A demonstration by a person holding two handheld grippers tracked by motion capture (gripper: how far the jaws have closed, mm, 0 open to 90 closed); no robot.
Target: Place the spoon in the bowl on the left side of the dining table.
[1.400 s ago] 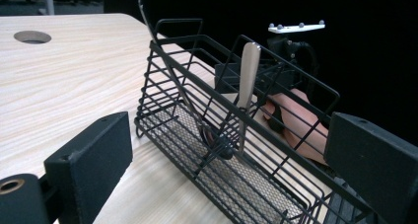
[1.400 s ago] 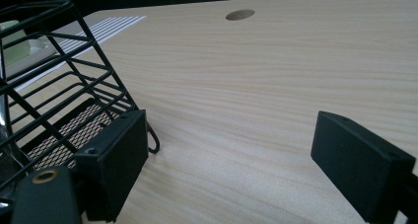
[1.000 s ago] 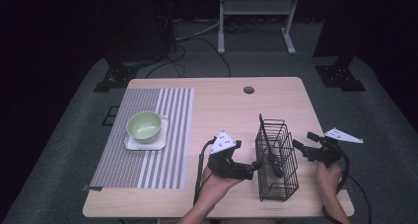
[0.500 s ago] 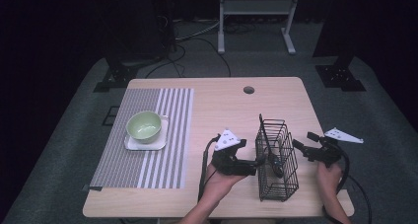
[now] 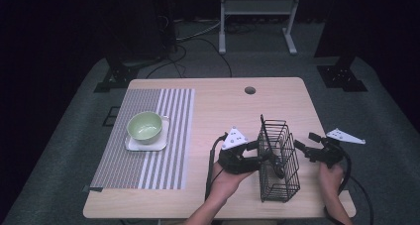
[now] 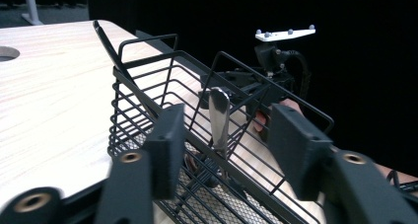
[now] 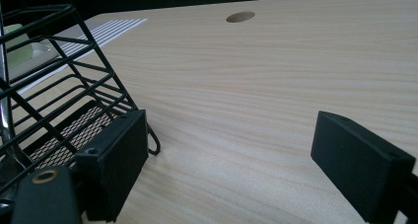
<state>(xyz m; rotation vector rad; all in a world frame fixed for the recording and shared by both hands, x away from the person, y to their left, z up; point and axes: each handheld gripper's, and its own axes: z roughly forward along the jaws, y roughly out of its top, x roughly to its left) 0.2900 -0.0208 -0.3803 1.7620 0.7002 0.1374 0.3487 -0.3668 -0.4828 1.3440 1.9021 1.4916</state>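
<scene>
A black wire basket (image 5: 281, 178) stands on the table near the front edge. A silver utensil handle (image 6: 219, 116) and a thin black handle (image 6: 109, 45) stand in it. My left gripper (image 5: 264, 154) reaches over the basket's left rim (image 6: 148, 88). Its jaws have just been closing. The silver handle stands in the gap of my left gripper (image 6: 229, 135), and neither pad touches it. My right gripper (image 5: 305, 141) rests open just right of the basket, seen closer in the right gripper view (image 7: 236, 157), with only bare tabletop between its fingers and the basket's wires (image 7: 54, 86) at its left.
A green bowl (image 5: 144, 126) sits on a white square plate (image 5: 132, 146) on a striped mat (image 5: 168, 136) at the left. A cable hole (image 5: 250, 90) lies near the table's far edge. Bare wood stretches between mat and basket.
My left gripper has edged right toward the basket and its jaws have narrowed around the silver handle. The right gripper and the basket have stayed in place.
</scene>
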